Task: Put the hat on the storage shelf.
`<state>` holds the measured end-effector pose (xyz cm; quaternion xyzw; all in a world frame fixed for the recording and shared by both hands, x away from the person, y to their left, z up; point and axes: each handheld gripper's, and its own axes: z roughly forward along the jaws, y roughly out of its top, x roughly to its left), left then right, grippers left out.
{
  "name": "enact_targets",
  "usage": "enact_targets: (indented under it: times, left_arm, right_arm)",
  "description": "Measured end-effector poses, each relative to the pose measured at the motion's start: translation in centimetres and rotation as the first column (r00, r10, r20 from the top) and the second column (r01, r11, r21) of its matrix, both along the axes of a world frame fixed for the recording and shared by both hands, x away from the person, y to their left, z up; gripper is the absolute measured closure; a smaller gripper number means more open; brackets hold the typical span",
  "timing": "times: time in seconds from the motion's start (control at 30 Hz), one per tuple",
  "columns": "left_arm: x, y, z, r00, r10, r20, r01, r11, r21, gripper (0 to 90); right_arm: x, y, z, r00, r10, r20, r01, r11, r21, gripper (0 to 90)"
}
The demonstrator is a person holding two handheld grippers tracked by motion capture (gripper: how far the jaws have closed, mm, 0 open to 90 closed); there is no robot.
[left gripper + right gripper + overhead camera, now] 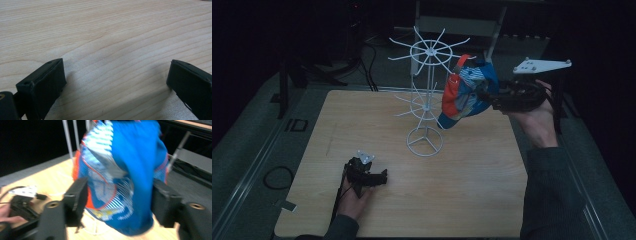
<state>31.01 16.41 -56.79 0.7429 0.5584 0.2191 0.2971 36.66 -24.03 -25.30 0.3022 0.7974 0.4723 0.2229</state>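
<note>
Two grippers were at the wooden table (pixel 462 200): the left gripper (pixel 383 176) rested low over the bare wood with its jaws wide apart and nothing between them. The right gripper (pixel 490 100) was raised beside the white wire rack (pixel 428 75), its jaws apart around a blue and orange cloth (pixel 464 92); whether they pressed it, I could not tell.

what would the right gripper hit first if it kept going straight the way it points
Probably the blue, orange and white patterned cap between the right gripper jaws, then the white wire rack behind; depth is unclear.

A dim lab-like recording space: wooden tabletop (pixel 412 200), trailing floor cables (pixel 367 55), metal frame (pixel 462 22) behind.
</note>
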Motion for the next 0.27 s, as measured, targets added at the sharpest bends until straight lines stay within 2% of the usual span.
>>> enact_targets:
  times: [0.27]
  left_arm:
    - [0.0, 0.0, 0.0, 1.0000, -0.001, -0.002, 0.001, 1.0000, 0.000, 2.4]
  right_arm:
    - [-0.2, -0.9, -1.2, 0.9984, -0.056, -0.011, 0.056, 0.998, -0.004, 20.3]
